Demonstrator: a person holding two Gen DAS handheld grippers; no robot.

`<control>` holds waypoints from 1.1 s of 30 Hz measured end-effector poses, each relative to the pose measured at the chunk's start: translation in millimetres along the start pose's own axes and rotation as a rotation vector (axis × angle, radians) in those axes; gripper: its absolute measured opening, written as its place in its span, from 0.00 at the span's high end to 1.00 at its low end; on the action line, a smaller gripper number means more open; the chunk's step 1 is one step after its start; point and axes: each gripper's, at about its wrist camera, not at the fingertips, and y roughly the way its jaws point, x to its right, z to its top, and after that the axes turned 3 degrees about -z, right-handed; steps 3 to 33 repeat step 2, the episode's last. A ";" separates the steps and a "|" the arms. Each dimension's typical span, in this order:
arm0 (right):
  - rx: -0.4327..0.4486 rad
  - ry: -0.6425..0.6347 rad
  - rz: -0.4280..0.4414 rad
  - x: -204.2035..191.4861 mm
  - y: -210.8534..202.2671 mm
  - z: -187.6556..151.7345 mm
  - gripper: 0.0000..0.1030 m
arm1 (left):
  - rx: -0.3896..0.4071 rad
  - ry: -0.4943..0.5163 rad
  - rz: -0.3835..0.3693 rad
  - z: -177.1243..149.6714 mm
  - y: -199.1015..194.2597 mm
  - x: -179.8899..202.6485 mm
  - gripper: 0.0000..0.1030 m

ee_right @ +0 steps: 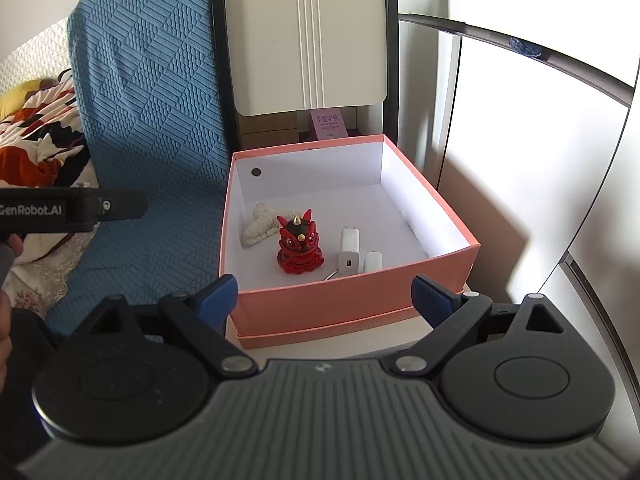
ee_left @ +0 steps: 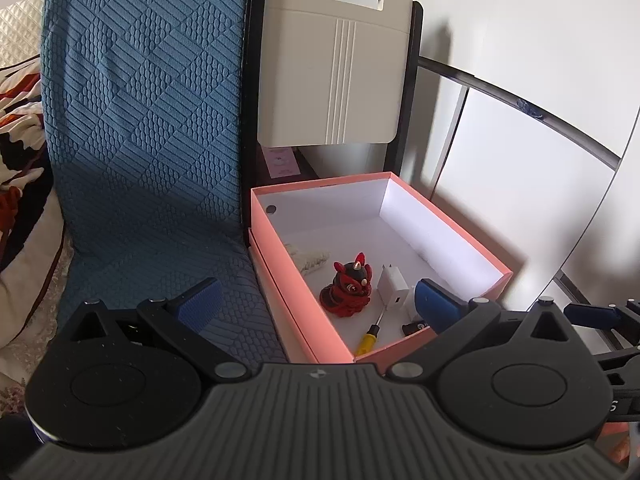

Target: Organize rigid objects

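While the left gripper (ee_left: 316, 300) gapes wide and empty, the pink box (ee_left: 292, 312) ahead holds a red figurine (ee_left: 347, 290), charger (ee_left: 392, 290) and screwdriver (ee_left: 370, 336). Right view: the right gripper (ee_right: 324, 298) is wide, empty, near the box (ee_right: 320, 304).

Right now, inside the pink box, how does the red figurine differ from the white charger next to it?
The red figurine is colourful and ornate, with horns and a rounded body; the white charger is plain, smooth and blocky. The figurine looks wider, the charger slimmer. Both stand upright on the floor of the pink box, side by side, held by neither gripper.
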 end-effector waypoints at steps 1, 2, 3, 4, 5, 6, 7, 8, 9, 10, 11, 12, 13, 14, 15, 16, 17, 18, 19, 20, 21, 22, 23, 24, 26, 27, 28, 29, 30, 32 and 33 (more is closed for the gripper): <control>0.000 -0.001 0.004 0.3 0.1 -0.2 0.07 | 0.000 0.001 -0.003 0.2 -0.5 -0.5 0.00; 0.000 -0.004 0.004 0.3 0.7 -0.3 0.07 | 0.001 0.000 -0.004 0.3 -0.8 -0.9 0.00; 0.000 -0.004 0.004 0.3 0.7 -0.3 0.07 | 0.001 0.000 -0.004 0.3 -0.8 -0.9 0.00; 0.000 -0.004 0.004 0.3 0.7 -0.3 0.07 | 0.001 0.000 -0.004 0.3 -0.8 -0.9 0.00; 0.000 -0.004 0.004 0.3 0.7 -0.3 0.07 | 0.001 0.000 -0.004 0.3 -0.8 -0.9 0.00; 0.000 -0.004 0.004 0.3 0.7 -0.3 0.07 | 0.001 0.000 -0.004 0.3 -0.8 -0.9 0.00; 0.000 -0.004 0.004 0.3 0.7 -0.3 0.07 | 0.001 0.000 -0.004 0.3 -0.8 -0.9 0.00; 0.000 -0.004 0.004 0.3 0.7 -0.3 0.07 | 0.001 0.000 -0.004 0.3 -0.8 -0.9 0.00; 0.000 -0.004 0.004 0.3 0.7 -0.3 0.07 | 0.001 0.000 -0.004 0.3 -0.8 -0.9 0.00; 0.000 -0.004 0.004 0.3 0.7 -0.3 0.07 | 0.001 0.000 -0.004 0.3 -0.8 -0.9 0.00; 0.000 -0.004 0.004 0.3 0.7 -0.3 0.07 | 0.001 0.000 -0.004 0.3 -0.8 -0.9 0.00; 0.000 -0.004 0.004 0.3 0.7 -0.3 0.07 | 0.001 0.000 -0.004 0.3 -0.8 -0.9 0.00; 0.000 -0.004 0.004 0.3 0.7 -0.3 0.07 | 0.001 0.000 -0.004 0.3 -0.8 -0.9 0.00; 0.000 -0.004 0.004 0.3 0.7 -0.3 0.07 | 0.001 0.000 -0.004 0.3 -0.8 -0.9 0.00; 0.000 -0.004 0.004 0.3 0.7 -0.3 0.07 | 0.001 0.000 -0.004 0.3 -0.8 -0.9 0.00; 0.000 -0.004 0.004 0.3 0.7 -0.3 0.07 | 0.001 0.000 -0.004 0.3 -0.8 -0.9 0.00; 0.000 -0.004 0.004 0.3 0.7 -0.3 0.07 | 0.001 0.000 -0.004 0.3 -0.8 -0.9 0.00; 0.000 -0.004 0.004 0.3 0.7 -0.3 0.07 | 0.001 0.000 -0.004 0.3 -0.8 -0.9 0.00; 0.000 -0.004 0.004 0.3 0.7 -0.3 0.07 | 0.001 0.000 -0.004 0.3 -0.8 -0.9 0.00; 0.000 -0.004 0.004 0.3 0.7 -0.3 0.07 | 0.001 0.000 -0.004 0.3 -0.8 -0.9 0.00; 0.000 -0.004 0.004 0.3 0.7 -0.3 0.07 | 0.001 0.000 -0.004 0.3 -0.8 -0.9 0.00; 0.000 -0.004 0.004 0.3 0.7 -0.3 0.07 | 0.001 0.000 -0.004 0.3 -0.8 -0.9 0.00; 0.000 -0.004 0.004 0.3 0.7 -0.3 0.07 | 0.001 0.000 -0.004 0.3 -0.8 -0.9 0.00; 0.000 -0.004 0.004 0.3 0.7 -0.3 0.07 | 0.001 0.000 -0.004 0.3 -0.8 -0.9 0.00; 0.000 -0.004 0.004 0.3 0.7 -0.3 0.07 | 0.001 0.000 -0.004 0.3 -0.8 -0.9 0.00; 0.000 -0.004 0.004 0.3 0.7 -0.3 0.07 | 0.001 0.000 -0.004 0.3 -0.8 -0.9 0.00; 0.000 -0.004 0.004 0.3 0.7 -0.3 0.07 | 0.001 0.000 -0.004 0.3 -0.8 -0.9 0.00; 0.000 -0.004 0.004 0.3 0.7 -0.3 0.07 | 0.001 0.000 -0.004 0.3 -0.8 -0.9 0.00; 0.000 -0.004 0.004 0.3 0.7 -0.3 0.07 | 0.001 0.000 -0.004 0.3 -0.8 -0.9 0.00; 0.000 -0.004 0.004 0.3 0.7 -0.3 0.07 | 0.001 0.000 -0.004 0.3 -0.8 -0.9 0.00; 0.000 -0.004 0.004 0.3 0.7 -0.3 0.07 | 0.001 0.000 -0.004 0.3 -0.8 -0.9 0.00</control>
